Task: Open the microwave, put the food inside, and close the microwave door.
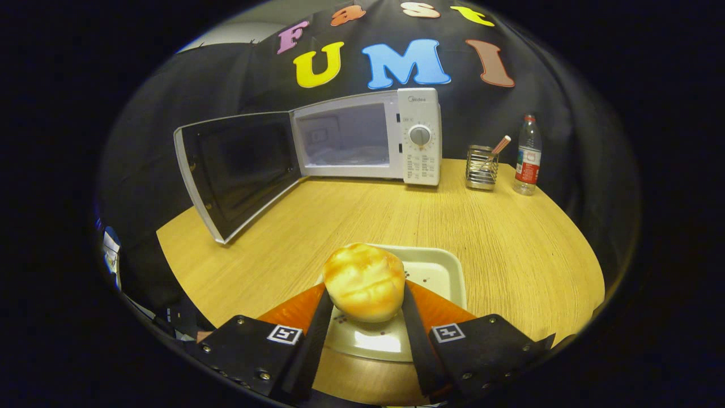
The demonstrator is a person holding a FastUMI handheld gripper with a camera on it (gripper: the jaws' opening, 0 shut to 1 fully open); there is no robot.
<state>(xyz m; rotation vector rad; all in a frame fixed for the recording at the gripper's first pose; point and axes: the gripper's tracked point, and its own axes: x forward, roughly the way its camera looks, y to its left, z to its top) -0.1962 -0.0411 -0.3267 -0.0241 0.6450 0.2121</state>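
A handheld gripper (365,294) is pointing forward across a round wooden surface (510,243), and its two fingers (416,328) are pressing against the left and right sides of a golden, glossy bread bun (364,281), closed in only as far as the bun's width allows. The bun is sitting between the fingers, above a pale, rounded-corner tray (447,272) that is lying on the surface just ahead of and partly beneath the fingers; whether the bun is resting on the tray or lifted clear of it cannot be told. Small dark specks are showing on the tray's bare face. Well beyond the bun, at the far edge of the surface, a white microwave (419,136) is standing with its door (238,170) swung wide open to the left, so that the dark inner face of the door is facing the viewer. The pale cavity (345,136) is showing between the door and the control panel, which is carrying a round dial (419,135). To the right of the microwave, a small metal wire holder (481,167) is standing on the surface with a stick-like thing (500,145) leaning out of it toward the right. Just beside the holder, farther right, a clear plastic bottle (527,161) with a red cap and a red label is standing upright near the edge of the surface. A black cloth wall (170,85) is hanging behind everything.
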